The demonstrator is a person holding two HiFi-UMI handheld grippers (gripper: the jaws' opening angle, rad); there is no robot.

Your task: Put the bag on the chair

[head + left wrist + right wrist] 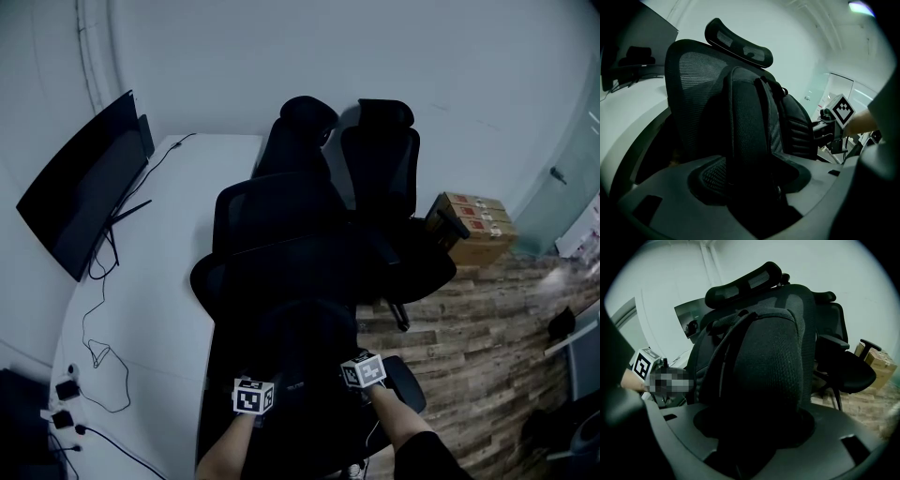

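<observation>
A black backpack [305, 361] stands upright on the seat of a black mesh office chair [272, 220], leaning on its backrest. In the left gripper view the backpack [750, 131] rises between the jaws of my left gripper [752, 190], in front of the chair's mesh back [686, 93]. My left gripper [265, 380] stands open at the bag's left side. My right gripper [354, 361] is at its right side, also open, and the backpack [768, 366] fills the gap between the wide jaws of the right gripper [754, 434]. The fingertips are lost in the dark.
A second black chair [386, 159] stands behind the first. A cardboard box [473, 225] sits on the wood floor [469, 328] to the right. At left, a white desk [169, 272] carries a dark monitor [84, 192] and loose cables [103, 361].
</observation>
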